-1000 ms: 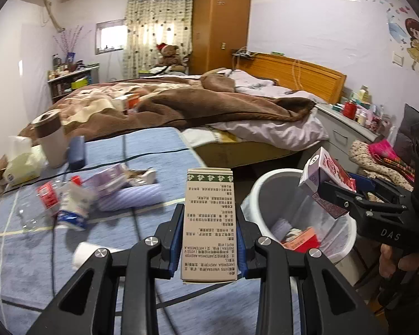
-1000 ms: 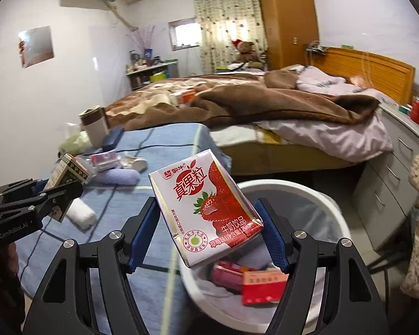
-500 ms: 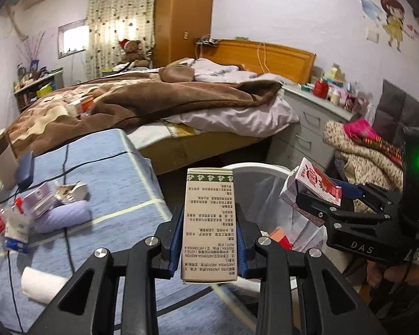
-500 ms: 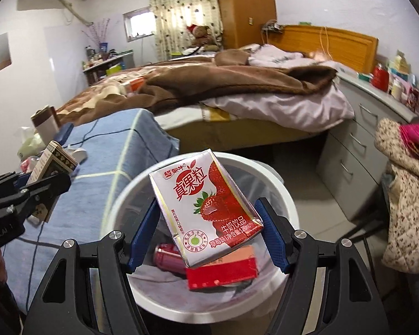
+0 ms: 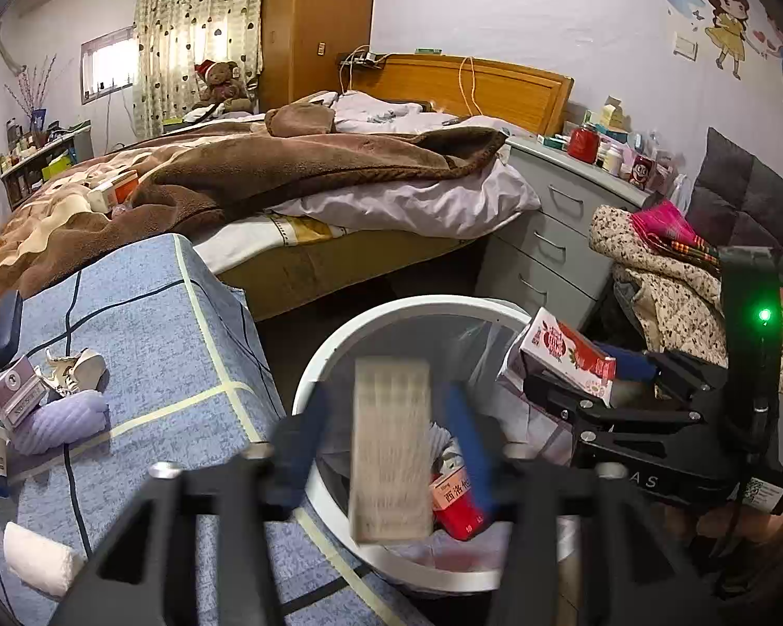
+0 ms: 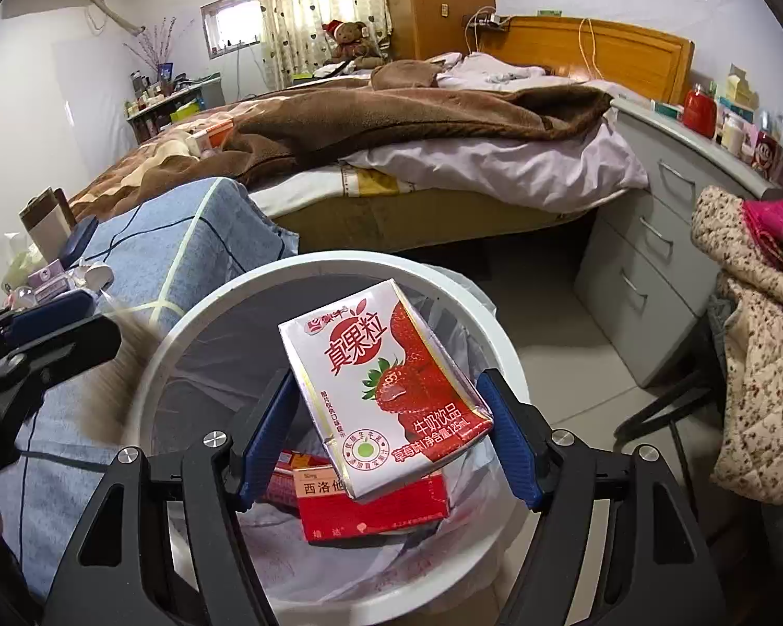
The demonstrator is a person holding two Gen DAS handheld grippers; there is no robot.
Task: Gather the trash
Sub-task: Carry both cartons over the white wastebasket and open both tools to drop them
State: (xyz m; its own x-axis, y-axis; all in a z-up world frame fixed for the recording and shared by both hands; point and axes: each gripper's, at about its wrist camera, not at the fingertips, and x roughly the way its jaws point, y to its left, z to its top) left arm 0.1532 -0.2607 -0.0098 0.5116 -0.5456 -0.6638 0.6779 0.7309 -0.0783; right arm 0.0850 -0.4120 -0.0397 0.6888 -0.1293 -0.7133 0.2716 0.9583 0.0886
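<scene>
Over the white trash bin (image 6: 146, 365), my right gripper (image 6: 391, 433) clamped a strawberry milk carton (image 6: 386, 391), tilted, directly above the opening. My left gripper (image 5: 386, 443) had its blue pads (image 5: 464, 433) spread apart from a tan medicine box (image 5: 391, 448), blurred between them above the bin's near rim; I judged it released. A red box (image 6: 376, 511) already lay in the liner. Best practice, I reckoned: centre the carton over the opening, part the fingers fully, then lift straight. More litter, including a purple packet (image 5: 15, 396), waited on the blue checked cloth (image 5: 172, 323) beside an unmade bed (image 5: 297, 167).
</scene>
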